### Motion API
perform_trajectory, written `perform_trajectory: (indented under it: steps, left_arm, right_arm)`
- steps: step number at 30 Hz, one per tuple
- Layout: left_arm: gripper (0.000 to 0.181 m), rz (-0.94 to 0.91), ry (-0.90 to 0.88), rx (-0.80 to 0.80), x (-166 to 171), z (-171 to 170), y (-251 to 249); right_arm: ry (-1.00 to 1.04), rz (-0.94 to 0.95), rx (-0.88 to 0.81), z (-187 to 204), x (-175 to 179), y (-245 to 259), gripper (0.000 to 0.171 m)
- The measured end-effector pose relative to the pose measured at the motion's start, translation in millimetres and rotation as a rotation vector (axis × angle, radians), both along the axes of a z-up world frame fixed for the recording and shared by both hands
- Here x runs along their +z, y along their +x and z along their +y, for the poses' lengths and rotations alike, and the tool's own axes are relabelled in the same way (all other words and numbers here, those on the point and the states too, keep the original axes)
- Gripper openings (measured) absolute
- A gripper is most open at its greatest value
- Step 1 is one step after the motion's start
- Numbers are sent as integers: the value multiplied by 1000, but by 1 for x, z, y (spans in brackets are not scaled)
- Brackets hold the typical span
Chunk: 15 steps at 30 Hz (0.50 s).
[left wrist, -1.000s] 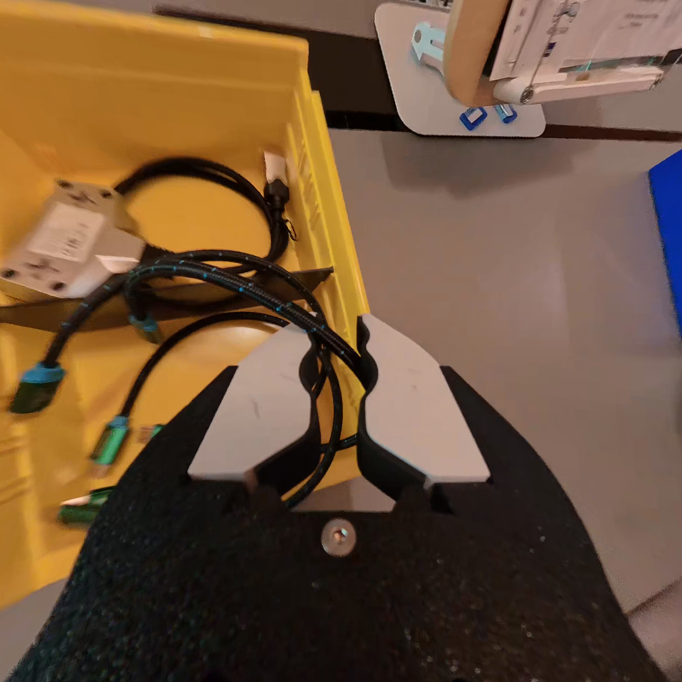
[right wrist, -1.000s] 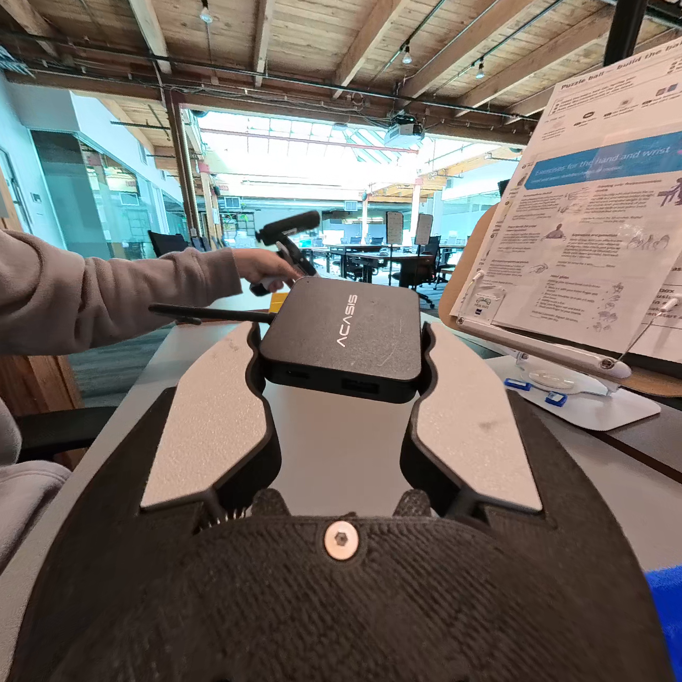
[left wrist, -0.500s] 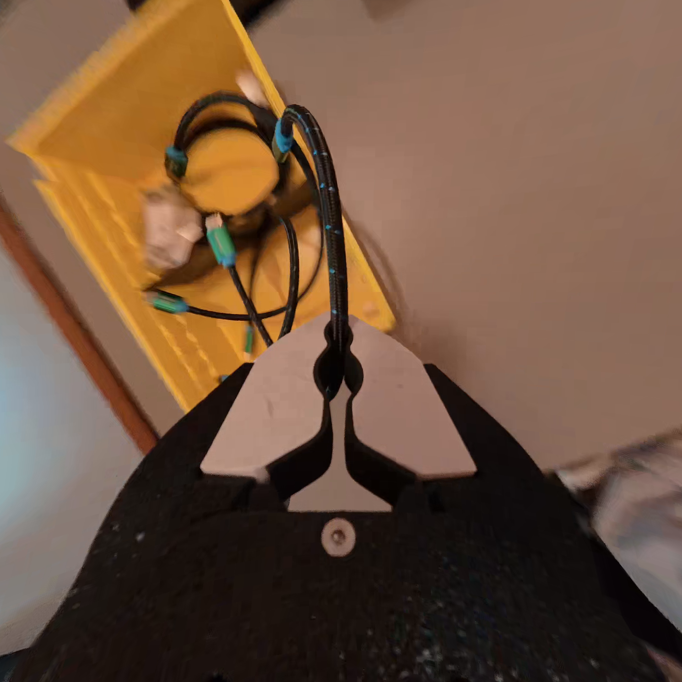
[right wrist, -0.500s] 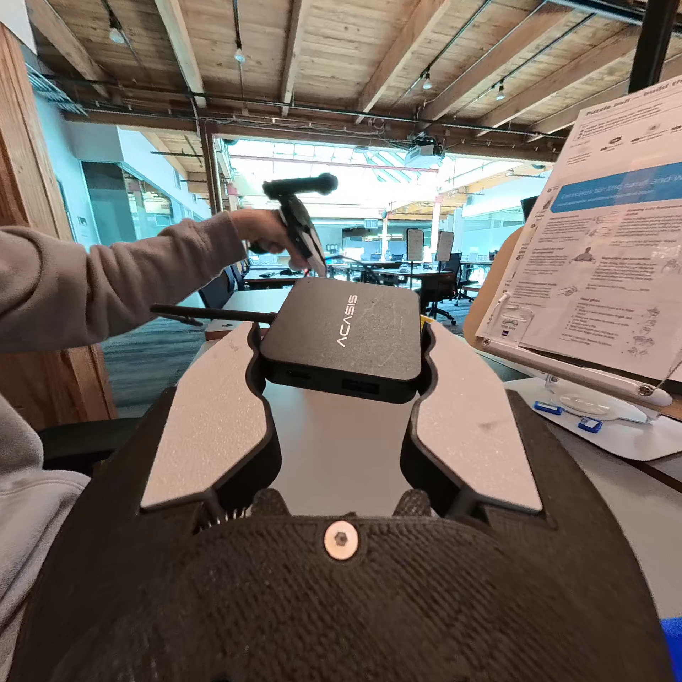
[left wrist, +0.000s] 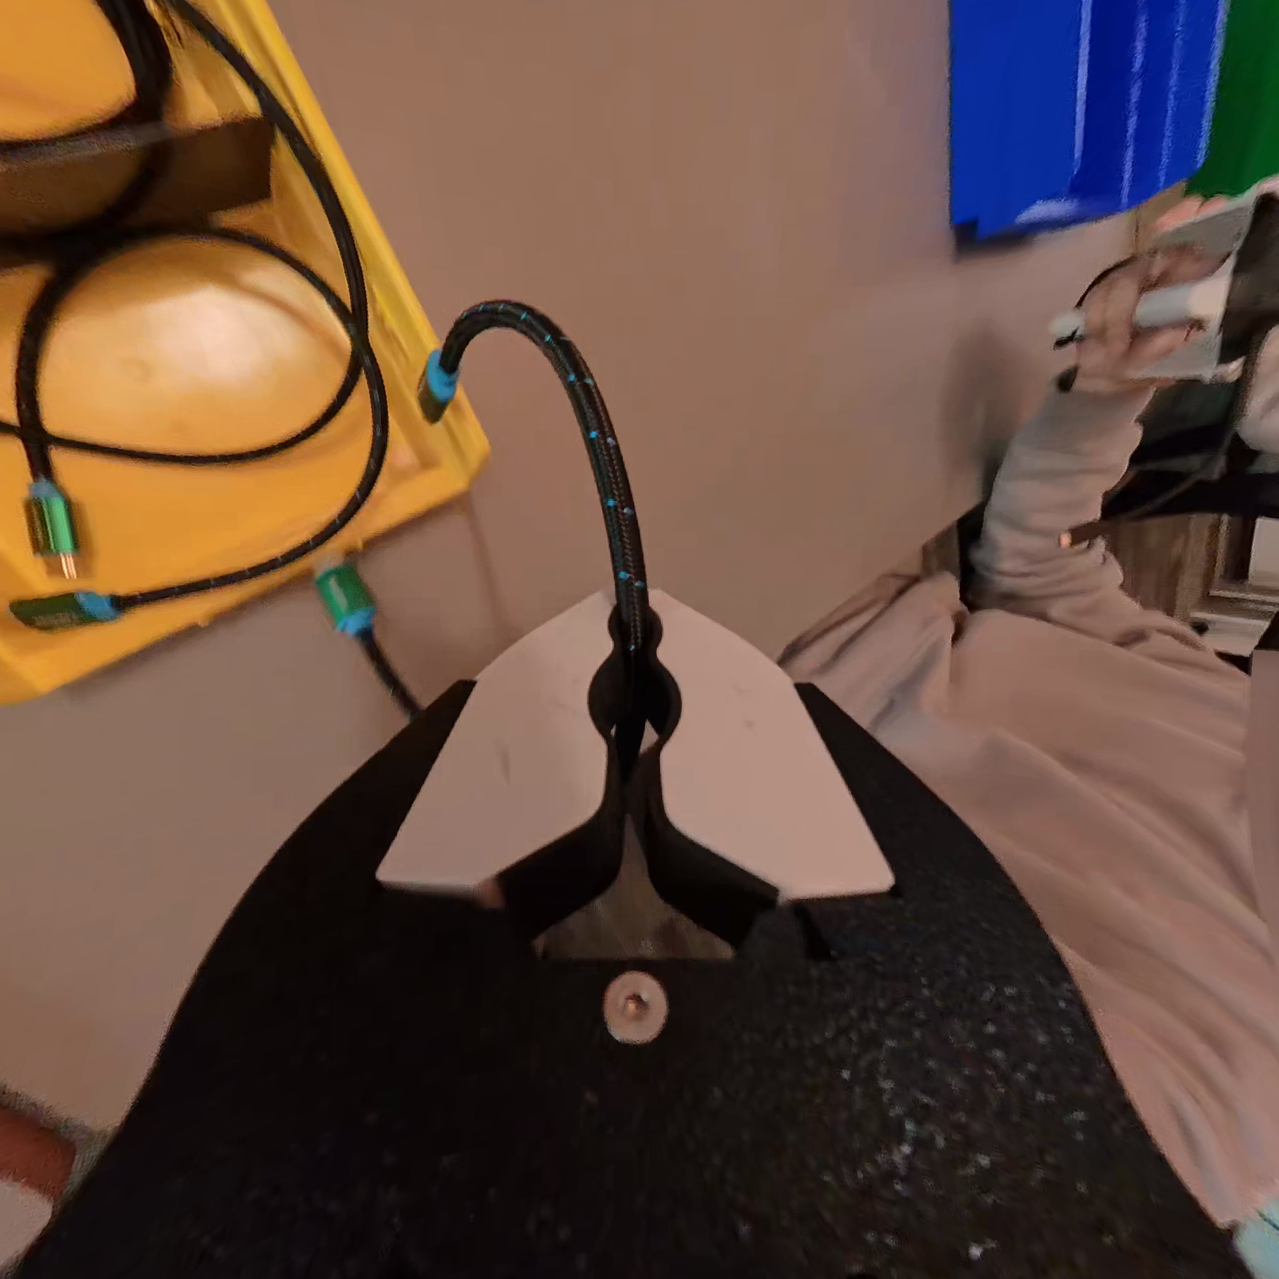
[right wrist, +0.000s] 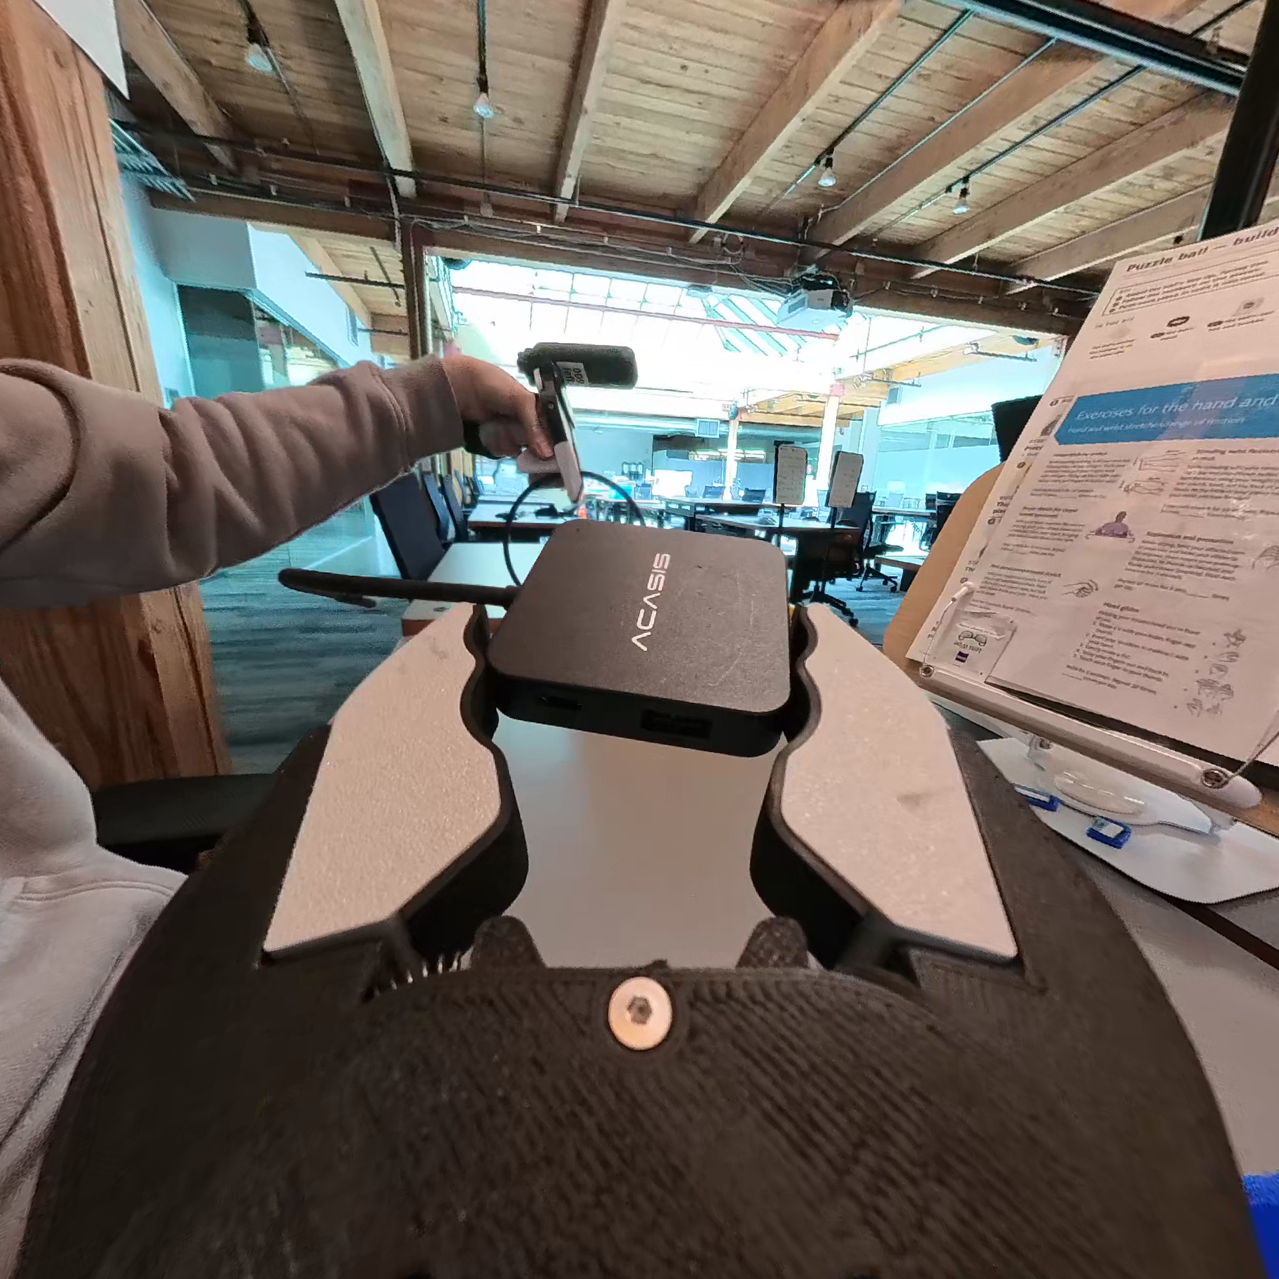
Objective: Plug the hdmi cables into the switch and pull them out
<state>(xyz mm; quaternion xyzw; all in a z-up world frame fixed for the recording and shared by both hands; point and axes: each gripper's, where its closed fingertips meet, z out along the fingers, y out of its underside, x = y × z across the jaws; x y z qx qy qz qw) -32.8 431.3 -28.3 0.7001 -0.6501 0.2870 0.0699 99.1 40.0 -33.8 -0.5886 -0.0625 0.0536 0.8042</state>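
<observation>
Left gripper (left wrist: 633, 626): clamped on cable (left wrist: 602, 470), now lifted clear of your bin (left wrist: 443, 443).
Right gripper (right wrist: 640, 664): still clamping switch (right wrist: 643, 616).
Next: align plug (left wrist: 436, 384).

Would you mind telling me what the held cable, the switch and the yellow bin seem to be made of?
Cable: braided fabric sleeve, black with blue flecks, visibly woven.
Switch: matte black casing with fine scuffs, plastic or coated metal; unclear which.
Bin: probably moulded plastic, smooth and slightly glossy with ribbed walls.
</observation>
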Motion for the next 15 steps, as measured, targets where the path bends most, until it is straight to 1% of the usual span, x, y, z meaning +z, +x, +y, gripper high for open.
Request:
perform_trajectory:
  steps: [2, 4, 6, 9, 10, 12, 14, 15]
  left_arm:
    - [0, 54, 8, -49, -3, -6, -13]
    - [0, -28, -13, -104, 5, -27, -10]
    - [0, -146, -17, -212, 18, -63, -9]
    - [0, -302, 102, -391, 24, -121, -7]
    - [0, -359, 164, -449, 23, -141, -5]
    - [0, -511, 360, -606, 9, -177, 5]
    - [0, -676, 580, -736, -18, -208, 20]
    - [0, -729, 640, -794, -37, -223, 24]
  right_arm:
    - [-1, 3, 3, 0, -1, 0, 82]
    - [-10, -9, -5, 0, -2, 1, 82]
    - [-15, -18, -15, -1, -2, 2, 82]
    - [3, -5, -12, -4, 0, 4, 82]
    - [13, 4, -9, -6, 0, 5, 82]
    - [36, 26, 14, -9, 2, 5, 82]
    - [77, 39, 47, -14, 3, 2, 82]
    - [87, 40, 46, -15, 4, 2, 82]
